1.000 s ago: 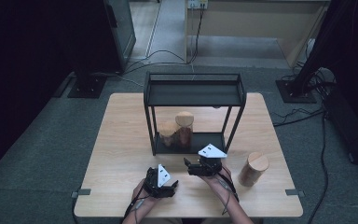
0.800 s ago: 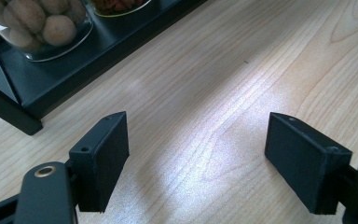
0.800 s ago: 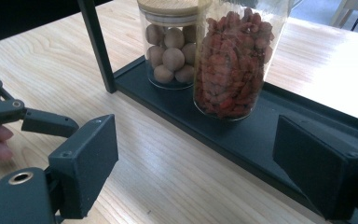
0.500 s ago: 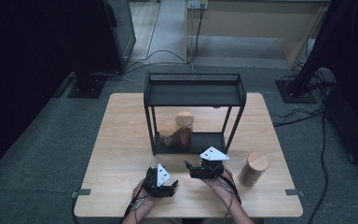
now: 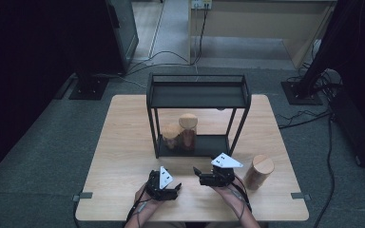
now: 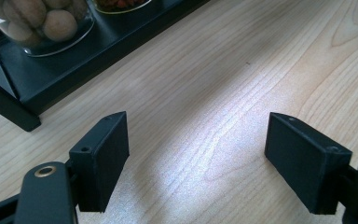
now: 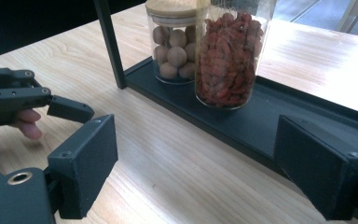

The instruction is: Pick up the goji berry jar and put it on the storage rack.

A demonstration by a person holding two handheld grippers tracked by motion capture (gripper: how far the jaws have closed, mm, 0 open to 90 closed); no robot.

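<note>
Now, right gripper point(image 5: 200, 175) jaws apart with nothing between them, just been narrowing a little — aimed at the tall jar of red dried berries point(image 7: 227, 56) on the bottom shelf of the black rack point(image 5: 197, 96), not touching it. Beside that jar, touching or nearly so, a shorter jar of round nuts point(image 7: 173, 46) with a wooden lid. Left gripper point(image 5: 175, 188) jaws also open and empty, hovering low over bare wooden table point(image 5: 123, 137) near the rack's front edge. Off to the right — well apart from the rack — a third wooden-lidded jar point(image 5: 259, 172) standing upright beside the right hand.
</note>
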